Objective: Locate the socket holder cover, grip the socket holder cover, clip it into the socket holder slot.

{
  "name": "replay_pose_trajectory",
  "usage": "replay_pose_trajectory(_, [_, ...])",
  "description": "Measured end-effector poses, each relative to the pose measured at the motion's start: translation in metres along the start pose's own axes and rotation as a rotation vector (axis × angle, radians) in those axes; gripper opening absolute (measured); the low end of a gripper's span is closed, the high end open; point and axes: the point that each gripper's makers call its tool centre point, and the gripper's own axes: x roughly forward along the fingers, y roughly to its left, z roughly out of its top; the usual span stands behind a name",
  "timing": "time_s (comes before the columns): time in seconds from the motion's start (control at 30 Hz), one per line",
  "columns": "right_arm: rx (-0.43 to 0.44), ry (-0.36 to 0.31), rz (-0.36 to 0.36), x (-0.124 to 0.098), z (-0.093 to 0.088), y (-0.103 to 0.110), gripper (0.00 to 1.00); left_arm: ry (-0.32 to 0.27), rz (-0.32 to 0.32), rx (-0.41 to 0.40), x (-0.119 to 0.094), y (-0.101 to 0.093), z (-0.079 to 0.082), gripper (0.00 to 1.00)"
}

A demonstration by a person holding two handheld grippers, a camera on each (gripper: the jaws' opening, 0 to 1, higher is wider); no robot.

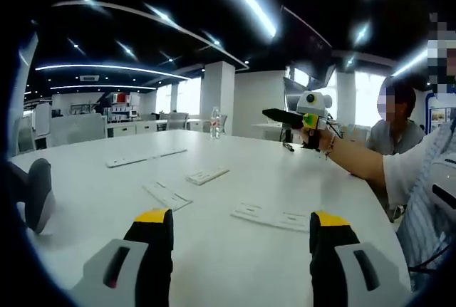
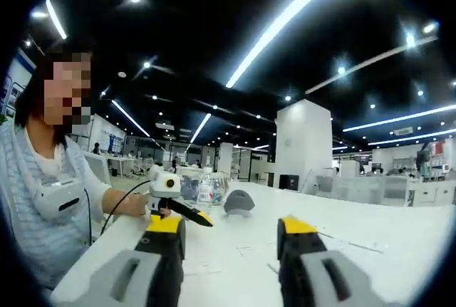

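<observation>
Several flat white plastic pieces lie on the white table (image 1: 214,250): a wide plate with slots (image 1: 274,216) nearest, a strip (image 1: 166,195) to its left, a shorter piece (image 1: 208,175) behind, and long strips (image 1: 146,157) farther back. I cannot tell which is the cover. My left gripper (image 1: 241,218) hovers open over the near table, short of these pieces, holding nothing. In the left gripper view a hand holds the right gripper (image 1: 296,117) up above the table's far right. My right gripper (image 2: 231,225) is open and holds nothing; thin white strips (image 2: 342,243) lie ahead of it.
A person (image 1: 420,172) sits at the table's right edge; in the right gripper view the person (image 2: 43,179) holds the left gripper (image 2: 178,207). A dark grey rounded object (image 1: 35,193) rests at the left edge. A bottle (image 1: 215,122) stands at the far side.
</observation>
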Motion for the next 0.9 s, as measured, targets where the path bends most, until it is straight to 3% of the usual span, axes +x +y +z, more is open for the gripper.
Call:
replay_pose_trajectory(0.03, [0.018,0.002,-0.021,-0.001,-0.003,-0.005,0.52,0.006,0.006,0.002,0.000,0.001,-0.001,0.78])
replay_pose_trajectory(0.07, [0.019,0.054,-0.053,-0.003,-0.011,-0.011,0.52,0.012,0.013,0.005,0.000,0.003,-0.002,0.78])
replay_pose_trajectory(0.13, [0.008,0.058,-0.080,-0.003,-0.014,-0.016,0.52,0.013,0.023,0.009,0.000,0.005,-0.002,0.78])
replay_pose_trajectory(0.17, [-0.005,0.099,-0.148,-0.003,-0.021,-0.026,0.53,0.012,0.029,0.010,0.000,0.006,-0.001,0.78])
replay_pose_trajectory(0.2, [-0.009,0.101,-0.170,-0.002,-0.022,-0.029,0.53,0.009,0.036,0.013,0.000,0.007,-0.001,0.78])
replay_pose_trajectory(0.37, [-0.014,0.149,-0.160,0.004,-0.034,-0.029,0.53,0.004,0.075,0.007,-0.001,0.012,0.001,0.81])
replay_pose_trajectory(0.57, [-0.001,0.207,-0.226,-0.001,-0.047,-0.042,0.56,0.026,0.088,-0.011,0.002,0.007,0.002,0.82])
replay_pose_trajectory(0.73, [0.007,0.232,-0.209,-0.002,-0.055,-0.041,0.57,0.057,0.060,-0.014,0.004,-0.007,0.004,0.84])
replay_pose_trajectory(0.9, [0.036,0.255,-0.132,-0.001,-0.062,-0.030,0.60,0.107,0.060,-0.065,0.005,-0.012,-0.001,0.83])
